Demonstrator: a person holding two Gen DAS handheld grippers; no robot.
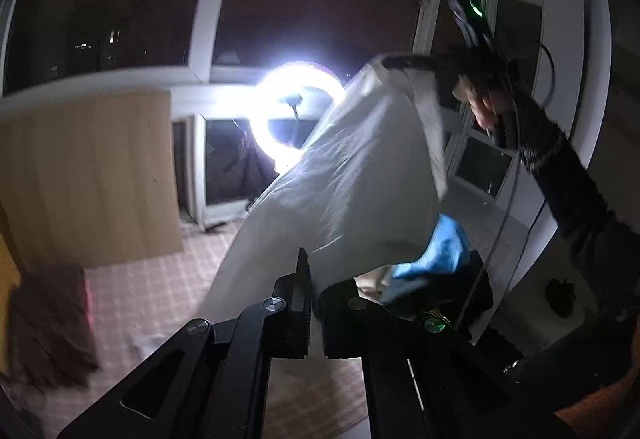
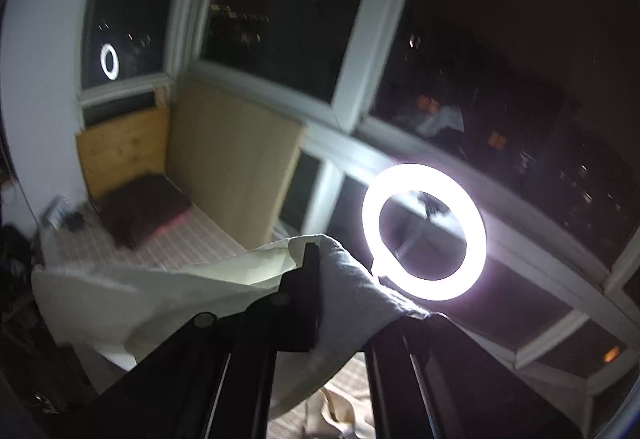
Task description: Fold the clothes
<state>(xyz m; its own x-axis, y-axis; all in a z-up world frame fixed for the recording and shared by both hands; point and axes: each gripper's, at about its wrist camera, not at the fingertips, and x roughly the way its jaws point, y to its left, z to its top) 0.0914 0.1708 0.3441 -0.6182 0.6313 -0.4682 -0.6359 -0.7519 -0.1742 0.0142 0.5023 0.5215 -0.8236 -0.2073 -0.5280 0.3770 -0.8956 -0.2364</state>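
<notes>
Early stage, no fold made yet. Both grippers are holding the white garment [image 1: 352, 179] up in the air w/ jaws pinched on its edges: left gripper [image 1: 314, 303] near, right gripper [image 2: 320, 279] farther right. Blue & dark clothes [image 1: 436, 259] are waiting below.

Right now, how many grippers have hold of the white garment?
2. The left gripper pinches the white garment at its lower edge; the right gripper clamps the upper corner, raised toward the ring light. Its right finger is hidden under cloth.
</notes>
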